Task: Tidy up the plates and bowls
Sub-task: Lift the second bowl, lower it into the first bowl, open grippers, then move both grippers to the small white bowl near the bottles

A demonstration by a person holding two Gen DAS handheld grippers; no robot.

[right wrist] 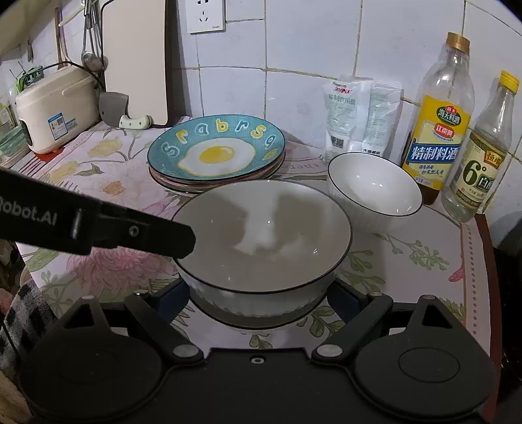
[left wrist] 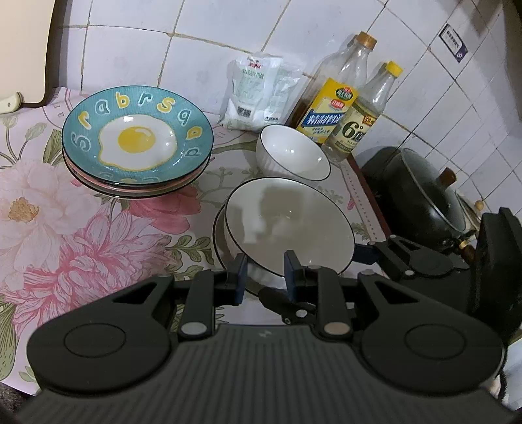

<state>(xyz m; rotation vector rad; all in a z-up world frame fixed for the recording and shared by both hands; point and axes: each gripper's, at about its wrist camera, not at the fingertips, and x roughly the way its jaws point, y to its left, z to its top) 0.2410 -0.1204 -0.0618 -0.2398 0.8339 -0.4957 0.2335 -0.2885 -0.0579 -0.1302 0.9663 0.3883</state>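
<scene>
White tiled wall [right wrist: 310, 42], wall socket [right wrist: 207, 15], floral counter cover [left wrist: 81, 234]

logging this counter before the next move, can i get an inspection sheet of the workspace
surface: floral cloth over the counter
job's things: large white bowl; small white bowl behind it; plate stack, egg pattern on top; a second rim shows under the large bowl
clutter: tall bottle, shorter bottle, white bags, rice cooker, black pot
grippers: left gripper shut on the large bowl's rim; right gripper with fingers wide either side of its base, contact unclear
cables: dark cord above the rice cooker
surroundings: tiled wall, wall socket, cutting board
</scene>
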